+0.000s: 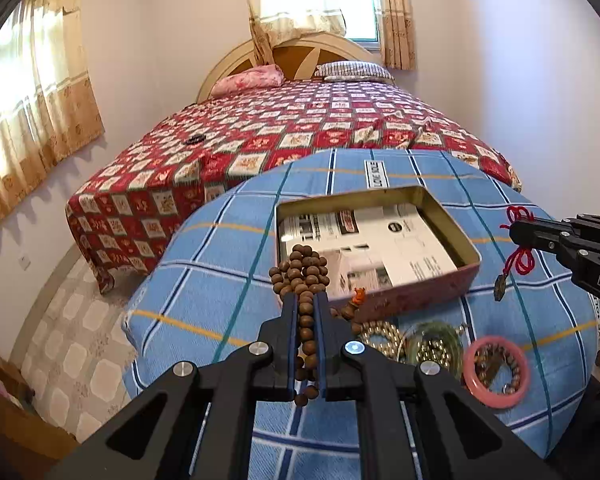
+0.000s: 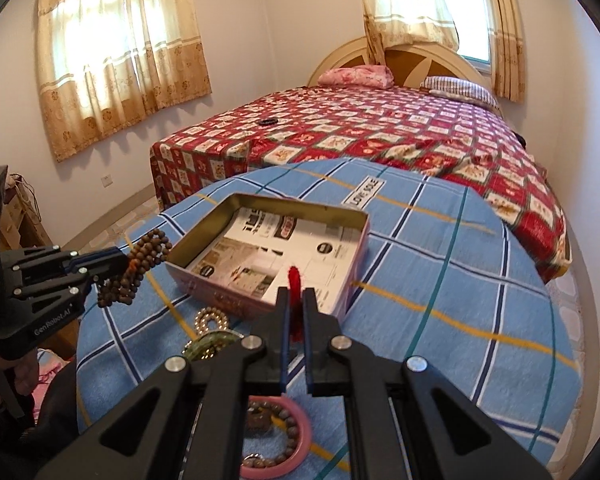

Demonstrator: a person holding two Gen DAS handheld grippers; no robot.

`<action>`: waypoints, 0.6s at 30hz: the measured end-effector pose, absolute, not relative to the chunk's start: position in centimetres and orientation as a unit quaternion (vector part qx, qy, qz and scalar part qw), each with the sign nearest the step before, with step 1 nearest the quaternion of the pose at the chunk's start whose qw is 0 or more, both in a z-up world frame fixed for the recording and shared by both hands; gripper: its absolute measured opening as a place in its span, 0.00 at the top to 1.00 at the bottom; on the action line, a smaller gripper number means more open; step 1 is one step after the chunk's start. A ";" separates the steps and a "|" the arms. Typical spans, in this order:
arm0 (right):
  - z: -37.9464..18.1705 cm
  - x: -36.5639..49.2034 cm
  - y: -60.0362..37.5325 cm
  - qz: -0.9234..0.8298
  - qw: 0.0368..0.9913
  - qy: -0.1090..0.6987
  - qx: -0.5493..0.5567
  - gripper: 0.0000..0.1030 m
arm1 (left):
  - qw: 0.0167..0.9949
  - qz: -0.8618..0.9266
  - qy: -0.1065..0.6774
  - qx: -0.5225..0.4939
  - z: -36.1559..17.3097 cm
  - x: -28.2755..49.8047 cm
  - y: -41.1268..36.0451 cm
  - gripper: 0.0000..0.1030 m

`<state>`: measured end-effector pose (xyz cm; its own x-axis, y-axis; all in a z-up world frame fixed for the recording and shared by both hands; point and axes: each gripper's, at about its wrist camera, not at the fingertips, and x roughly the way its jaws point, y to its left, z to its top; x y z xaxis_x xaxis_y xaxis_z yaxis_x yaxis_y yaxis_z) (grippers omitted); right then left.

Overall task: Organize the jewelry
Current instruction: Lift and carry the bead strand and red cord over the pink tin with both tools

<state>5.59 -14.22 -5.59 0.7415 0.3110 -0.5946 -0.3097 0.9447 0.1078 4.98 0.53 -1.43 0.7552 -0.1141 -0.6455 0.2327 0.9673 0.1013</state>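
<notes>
Left gripper clenched on a brown bead string; beads bunch above the fingertips and more hang down between the fingers, all lifted clear of the worktop, just beside the tin's near left corner. Right gripper clenched on a red cord; in the left view the cord loops either side of its tip and a small dark pendant dangles below, held in the air right of the tin. Tin is open, shallow, lined with printed paper, nothing else inside. Worktop covered by blue checked cloth. Still on the cloth near the tin's front: pale bead loop, green bead strand, pink bangle lying around more brown beads. Bed with red patterned cover behind.
</notes>
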 end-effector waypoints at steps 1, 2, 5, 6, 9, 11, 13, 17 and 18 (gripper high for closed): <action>-5.4 5.8 -14.2 0.166 0.934 0.318 -0.002 0.93 | 0.933 -0.093 0.335 0.090 -1.2 5.3 0.5 0.93; -5.3 6.0 -14.1 0.166 0.934 0.317 -0.005 0.93 | 0.934 -0.092 0.333 0.093 -1.0 5.5 0.4 0.93; -4.9 6.6 -13.9 0.166 0.935 0.312 -0.013 0.93 | 0.935 -0.090 0.327 0.100 -0.6 6.3 0.4 0.93; -4.8 6.8 -13.9 0.166 0.936 0.312 -0.015 0.93 | 0.935 -0.089 0.327 0.103 -0.5 6.7 0.3 0.93; -4.6 7.5 -13.7 0.168 0.936 0.309 -0.021 0.93 | 0.936 -0.088 0.324 0.109 -0.3 7.6 0.1 0.93; -4.6 7.9 -13.6 0.168 0.936 0.309 -0.024 0.93 | 0.935 -0.087 0.325 0.110 -0.4 8.2 0.1 0.93; -4.6 8.6 -13.5 0.170 0.935 0.310 -0.024 0.93 | 0.935 -0.089 0.326 0.110 -0.4 8.9 -0.1 0.93; -4.5 9.8 -13.1 0.170 0.934 0.312 -0.029 0.93 | 0.932 -0.086 0.330 0.120 -0.8 10.4 -0.7 0.93; -4.5 10.0 -13.1 0.171 0.934 0.312 -0.031 0.93 | 0.932 -0.086 0.330 0.124 -0.9 10.7 -0.8 0.93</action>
<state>10.04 -13.07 -4.48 0.7464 0.3007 -0.5937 -0.3391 0.9395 0.0495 10.68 -0.82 -0.92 0.7672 -0.0782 -0.6367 0.2425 0.9542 0.1751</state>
